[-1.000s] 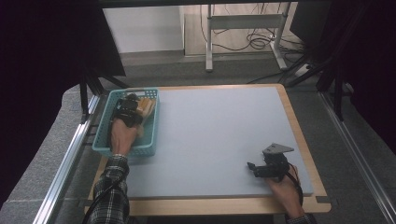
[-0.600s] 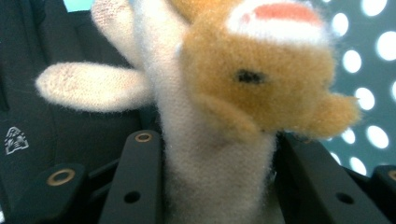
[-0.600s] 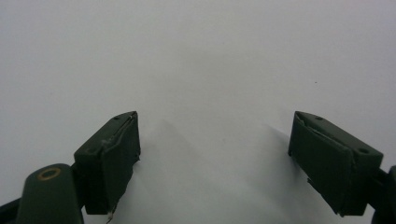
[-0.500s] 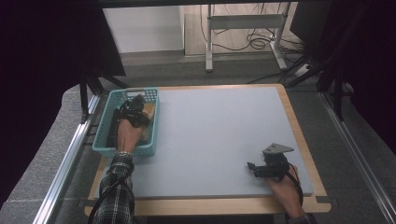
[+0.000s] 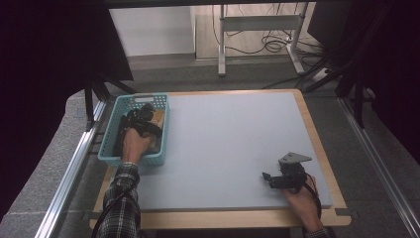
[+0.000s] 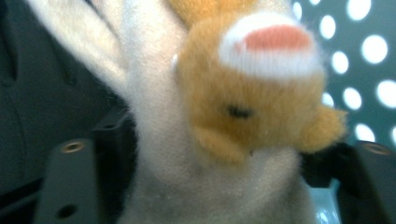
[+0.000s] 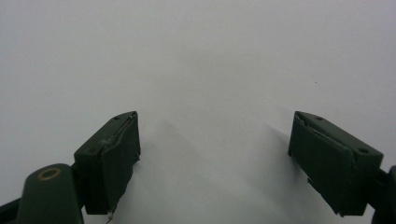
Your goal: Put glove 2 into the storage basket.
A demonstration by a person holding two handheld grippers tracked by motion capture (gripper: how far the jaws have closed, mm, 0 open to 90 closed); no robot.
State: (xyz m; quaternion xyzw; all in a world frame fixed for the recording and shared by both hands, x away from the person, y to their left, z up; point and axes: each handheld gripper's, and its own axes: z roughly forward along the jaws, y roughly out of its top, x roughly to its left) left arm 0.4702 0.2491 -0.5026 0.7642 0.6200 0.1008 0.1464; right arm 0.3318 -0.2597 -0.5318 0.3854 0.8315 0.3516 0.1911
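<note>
A plush toy [image 6: 252, 93] with tan and cream fur, a dark eye and a pink-and-white patch lies in the teal basket [image 5: 110, 157] at the table's left. My left gripper [image 5: 141, 119] reaches into that basket, and its jaws press on either side of the toy's cream body [image 6: 219, 177]. A bit of tan plush [image 5: 158, 119] shows beside the gripper in the high view. My right gripper [image 5: 267, 178] rests low over the grey mat near the front right corner. It is open [image 7: 214, 154] with nothing between its jaws.
The grey mat [image 5: 228, 144] covers most of the wooden table [image 5: 223, 218]. The basket's perforated wall [image 6: 369, 51] stands close behind the toy. A metal rail [image 5: 74, 163] runs along the left side, and a desk frame with cables [image 5: 257, 29] stands beyond the far edge.
My left hand has shifted slightly inside the basket, nearer to the plush toy. The right gripper has stayed in place.
</note>
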